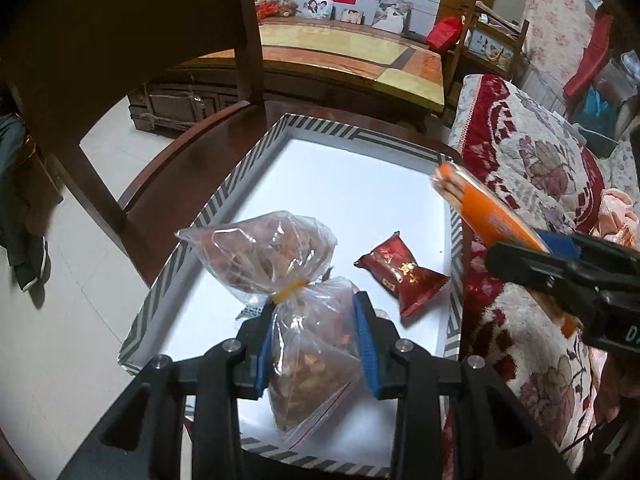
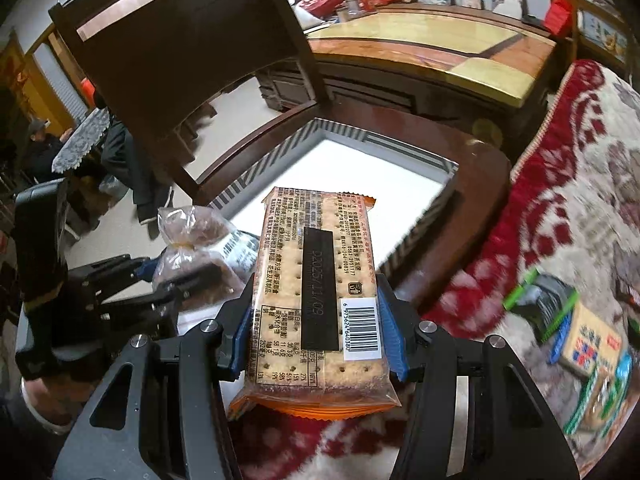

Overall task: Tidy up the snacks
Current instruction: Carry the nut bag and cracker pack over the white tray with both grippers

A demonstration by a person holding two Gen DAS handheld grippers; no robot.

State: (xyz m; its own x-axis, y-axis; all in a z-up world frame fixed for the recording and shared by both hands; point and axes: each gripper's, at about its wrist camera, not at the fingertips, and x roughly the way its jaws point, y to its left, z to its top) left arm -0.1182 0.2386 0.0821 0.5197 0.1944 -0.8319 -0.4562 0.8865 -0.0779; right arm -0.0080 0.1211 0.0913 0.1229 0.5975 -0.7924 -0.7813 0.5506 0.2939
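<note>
Wooden chair (image 1: pixel 168 92), one, behind and left. Striped-rim tray (image 1: pixel 192 224), one, on its seat. Left gripper (image 1: pixel 316 344) clamped on clear nut bag (image 1: pixel 304 332) over tray. Red candy packet (image 1: pixel 404 276), one, lying inside. Right gripper (image 2: pixel 316 320) clamped on cracker pack (image 2: pixel 316 280) at tray's right edge. Floral quilt (image 1: pixel 532 168) far right.

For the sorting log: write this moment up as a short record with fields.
left claw: shut on clear tied snack bag, over the tray
right claw: shut on cracker pack, beside the tray
tray: striped rim, white floor, sitting on a dark wooden chair
in tray: red wrapped snack
still on floral cover: several more snack packs
</note>
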